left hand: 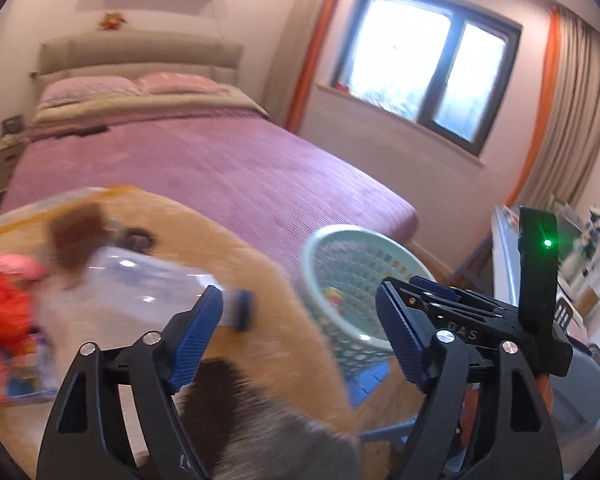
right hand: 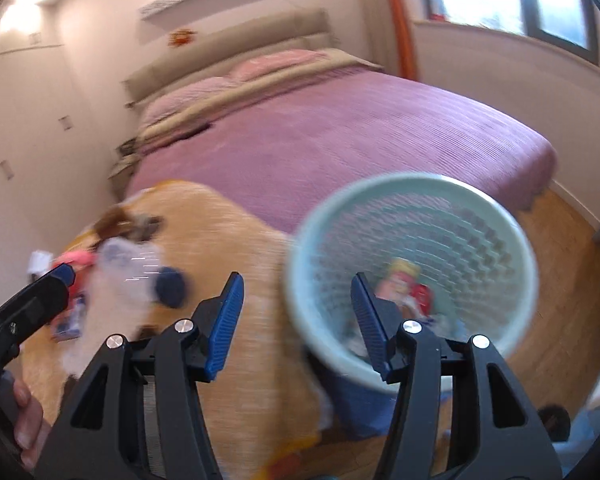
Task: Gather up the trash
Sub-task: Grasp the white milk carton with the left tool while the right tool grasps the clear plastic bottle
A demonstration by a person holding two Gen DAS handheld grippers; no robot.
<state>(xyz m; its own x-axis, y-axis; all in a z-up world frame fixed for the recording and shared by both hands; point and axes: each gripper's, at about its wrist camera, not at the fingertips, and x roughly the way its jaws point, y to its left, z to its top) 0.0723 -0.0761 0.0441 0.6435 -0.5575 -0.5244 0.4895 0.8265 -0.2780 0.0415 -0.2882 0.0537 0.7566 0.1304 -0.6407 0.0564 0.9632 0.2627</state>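
1. Left gripper (left hand: 300, 334) stood wide apart, empty.
2. Right gripper (right hand: 298, 326) gaped, holding nothing.
3. Clear bottle (left hand: 156, 284) lay on the rug (left hand: 260, 280), beside the basket (left hand: 360, 300).

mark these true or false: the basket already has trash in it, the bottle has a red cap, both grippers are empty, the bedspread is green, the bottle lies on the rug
1. The pale green basket already holds trash. True: colourful wrappers lie inside.
2. The clear bottle has a red cap. False: it is dark blue.
3. The left gripper and right gripper hold nothing. True.
4. The bedspread is green. False: it is purple-pink.
5. The bottle lies on the tan furry rug. True.
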